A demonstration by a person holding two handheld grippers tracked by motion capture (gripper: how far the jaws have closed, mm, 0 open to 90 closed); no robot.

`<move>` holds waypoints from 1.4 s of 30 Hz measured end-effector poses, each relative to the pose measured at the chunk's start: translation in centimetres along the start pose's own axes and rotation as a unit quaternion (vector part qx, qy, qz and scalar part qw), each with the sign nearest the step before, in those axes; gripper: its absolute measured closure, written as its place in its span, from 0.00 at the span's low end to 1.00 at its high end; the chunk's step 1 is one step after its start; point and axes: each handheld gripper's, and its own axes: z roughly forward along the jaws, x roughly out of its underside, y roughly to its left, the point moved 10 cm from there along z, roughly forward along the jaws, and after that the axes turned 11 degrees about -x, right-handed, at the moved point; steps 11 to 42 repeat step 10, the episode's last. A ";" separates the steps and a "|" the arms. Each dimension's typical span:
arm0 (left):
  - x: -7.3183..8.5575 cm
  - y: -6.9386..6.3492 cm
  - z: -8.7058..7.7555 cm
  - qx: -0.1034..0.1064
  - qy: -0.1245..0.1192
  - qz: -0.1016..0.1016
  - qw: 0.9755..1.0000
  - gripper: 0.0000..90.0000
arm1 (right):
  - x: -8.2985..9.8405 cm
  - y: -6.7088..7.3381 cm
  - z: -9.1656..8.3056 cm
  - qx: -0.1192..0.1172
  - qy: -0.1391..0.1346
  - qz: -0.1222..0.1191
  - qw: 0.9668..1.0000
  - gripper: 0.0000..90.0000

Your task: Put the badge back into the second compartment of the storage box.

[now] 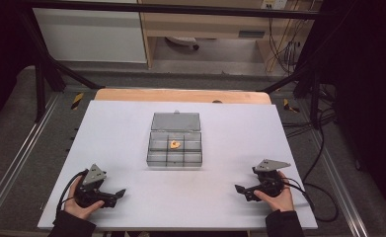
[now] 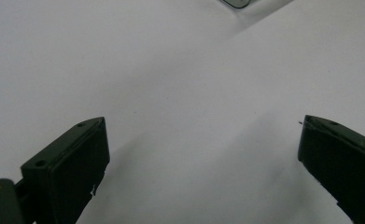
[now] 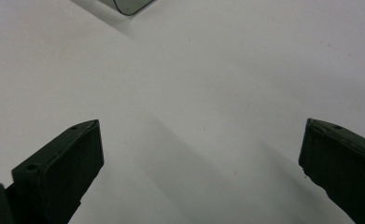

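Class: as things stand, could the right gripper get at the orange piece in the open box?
Probably yes. The right gripper is open and empty, the box has its lid back, and bare table lies between it and the orange piece.

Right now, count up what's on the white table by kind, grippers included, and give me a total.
Clear compartment box with its lid open: 1
Small orange piece in the box's middle back compartment: 1
Hand-held grippers: 2, the left gripper and the right gripper, both with fingers open and nothing between them
Total: 4
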 end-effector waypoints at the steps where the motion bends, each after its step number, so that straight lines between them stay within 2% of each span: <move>1: 0.0 0.0 0.0 0.001 0.000 0.000 1.000 0.02 | 0.3 -0.1 -0.2 0.000 0.003 0.000 1.000 0.01; 7: 0.0 0.0 0.2 0.000 0.006 0.005 1.000 0.02 | 1.3 -0.1 -0.7 -0.005 0.003 0.004 1.000 0.01; 10: 0.0 0.0 0.3 -0.001 0.009 0.007 1.000 0.02 | 1.1 -0.1 -0.7 -0.008 -0.005 0.004 1.000 0.01; 42: 0.0 0.0 0.3 -0.001 0.009 0.007 1.000 0.02 | 1.1 -0.1 -0.7 -0.008 -0.005 0.004 1.000 0.01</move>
